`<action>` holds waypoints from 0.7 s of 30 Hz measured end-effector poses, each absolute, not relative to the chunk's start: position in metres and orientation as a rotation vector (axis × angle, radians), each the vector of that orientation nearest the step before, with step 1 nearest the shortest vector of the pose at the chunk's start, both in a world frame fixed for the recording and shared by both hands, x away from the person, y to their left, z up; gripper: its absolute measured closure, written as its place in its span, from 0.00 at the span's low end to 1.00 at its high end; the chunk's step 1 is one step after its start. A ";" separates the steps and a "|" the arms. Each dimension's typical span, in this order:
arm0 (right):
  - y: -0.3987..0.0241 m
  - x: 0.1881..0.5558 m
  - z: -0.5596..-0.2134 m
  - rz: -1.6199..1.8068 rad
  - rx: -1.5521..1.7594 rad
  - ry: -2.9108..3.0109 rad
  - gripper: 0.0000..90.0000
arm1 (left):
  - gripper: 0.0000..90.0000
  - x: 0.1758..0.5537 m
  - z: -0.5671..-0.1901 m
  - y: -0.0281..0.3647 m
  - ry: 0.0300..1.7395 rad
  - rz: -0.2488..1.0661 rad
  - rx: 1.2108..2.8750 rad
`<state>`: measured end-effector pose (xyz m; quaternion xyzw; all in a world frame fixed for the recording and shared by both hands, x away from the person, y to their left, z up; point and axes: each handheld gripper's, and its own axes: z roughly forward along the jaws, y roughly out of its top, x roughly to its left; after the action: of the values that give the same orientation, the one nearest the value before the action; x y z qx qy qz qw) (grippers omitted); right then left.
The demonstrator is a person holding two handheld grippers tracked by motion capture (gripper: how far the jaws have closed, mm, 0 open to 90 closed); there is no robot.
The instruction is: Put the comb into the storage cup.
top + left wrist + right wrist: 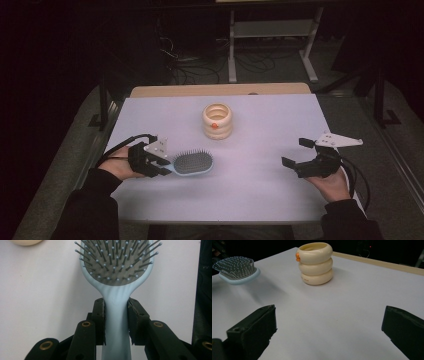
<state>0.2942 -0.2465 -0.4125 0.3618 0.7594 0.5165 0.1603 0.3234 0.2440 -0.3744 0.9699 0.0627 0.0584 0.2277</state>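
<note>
A light blue hairbrush with grey bristles hangs just above the white table, bristles up. My left gripper is shut on its handle; both pads press the handle's sides. From the right gripper view the hairbrush floats over its shadow at the far left. My right gripper rests at the table's right side, jaws wide open, nothing between them. A cream holder shaped like three stacked rings with an orange dot stands at the middle back, also seen as the holder.
The table's wooden far edge lies behind the holder. Beyond it the floor is dark, with cables and a white frame. Bare white surface lies between the two grippers.
</note>
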 end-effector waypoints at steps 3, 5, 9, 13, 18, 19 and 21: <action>-0.246 0.295 -0.413 1.474 1.035 2.171 0.00 | 0.78 0.325 -0.373 0.242 0.170 0.156 2.662; -0.246 0.295 -0.413 1.469 1.035 2.179 0.00 | 0.78 0.326 -0.371 0.241 0.165 0.175 2.667; -0.245 0.296 -0.414 1.467 1.031 2.185 0.00 | 0.78 0.331 -0.364 0.238 0.173 0.181 2.656; -0.245 0.296 -0.414 1.472 1.034 2.182 0.00 | 0.78 0.333 -0.357 0.236 0.168 0.211 2.647; -0.246 0.296 -0.414 1.475 1.033 2.182 0.00 | 0.78 0.335 -0.345 0.234 0.158 0.243 2.627; -0.246 0.296 -0.413 1.476 1.031 2.180 0.00 | 0.78 0.335 -0.345 0.234 0.158 0.243 2.627; -0.246 0.296 -0.413 1.477 1.031 2.177 0.00 | 0.78 0.337 -0.333 0.228 0.141 0.279 2.628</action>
<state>0.2959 -0.2463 -0.4131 0.3603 0.7608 0.5163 0.1572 0.3365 0.2283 -0.3331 0.9628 0.0517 0.1022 0.2449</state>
